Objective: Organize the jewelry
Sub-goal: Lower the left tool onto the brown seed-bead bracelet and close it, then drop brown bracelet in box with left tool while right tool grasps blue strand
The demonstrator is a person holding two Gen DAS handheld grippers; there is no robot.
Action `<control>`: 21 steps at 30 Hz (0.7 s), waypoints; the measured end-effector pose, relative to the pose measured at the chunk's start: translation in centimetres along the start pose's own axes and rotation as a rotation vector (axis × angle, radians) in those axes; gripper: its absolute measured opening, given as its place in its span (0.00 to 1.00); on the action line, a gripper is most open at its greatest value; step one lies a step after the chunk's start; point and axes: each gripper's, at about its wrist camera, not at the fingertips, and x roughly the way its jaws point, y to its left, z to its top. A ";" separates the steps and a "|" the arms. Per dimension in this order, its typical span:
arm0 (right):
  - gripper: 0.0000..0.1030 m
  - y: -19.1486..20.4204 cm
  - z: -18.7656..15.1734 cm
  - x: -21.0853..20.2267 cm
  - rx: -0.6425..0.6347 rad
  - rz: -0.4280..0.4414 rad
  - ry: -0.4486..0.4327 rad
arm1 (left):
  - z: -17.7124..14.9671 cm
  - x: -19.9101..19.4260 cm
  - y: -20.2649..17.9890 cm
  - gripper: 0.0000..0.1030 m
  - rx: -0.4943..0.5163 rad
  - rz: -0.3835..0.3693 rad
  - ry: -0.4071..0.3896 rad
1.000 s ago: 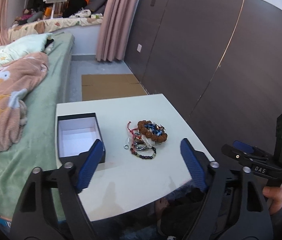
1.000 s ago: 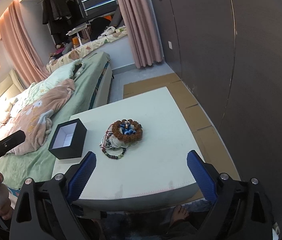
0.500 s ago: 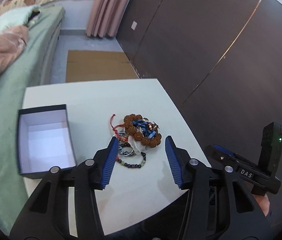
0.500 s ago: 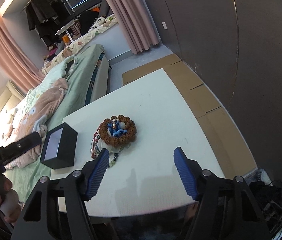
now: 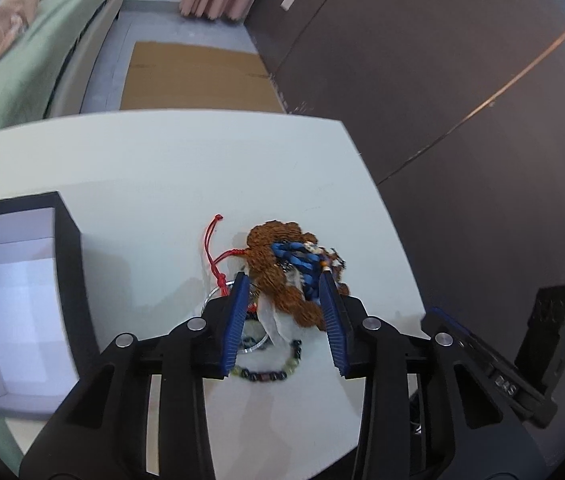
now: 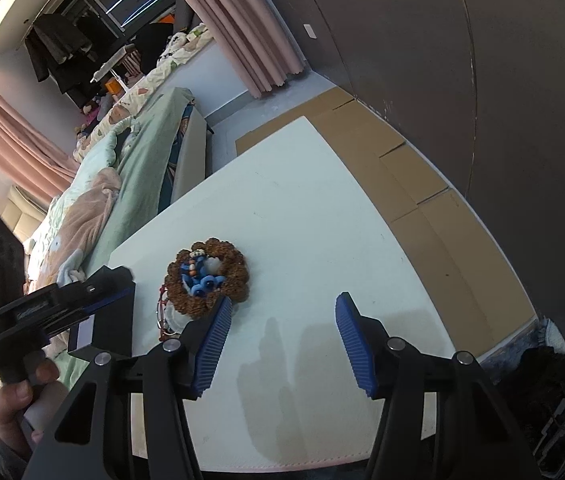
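Fingers [image 5: 238,312] now straddle the jewelry pile [image 5: 290,272], narrower than before

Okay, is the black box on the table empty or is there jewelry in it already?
Empty, as far as shown. The open black box shows only its bare white lining; the jewelry pile lies on the table, between the left gripper fingers.

Left gripper [image 5: 284,292] narrowed — right gripper [image 6: 282,312] (wide apart).
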 end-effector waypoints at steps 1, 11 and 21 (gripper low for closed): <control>0.52 -0.1 0.0 0.3 0.003 0.003 0.005 | 0.1 0.5 0.2 0.35 -0.009 0.004 0.010; 0.53 -1.1 0.3 1.3 0.021 -0.011 0.022 | 0.9 4.1 0.2 0.28 -0.004 0.092 0.091; 0.53 -1.3 0.3 1.4 0.055 0.029 0.023 | 0.8 1.3 -2.3 0.18 0.079 0.077 0.057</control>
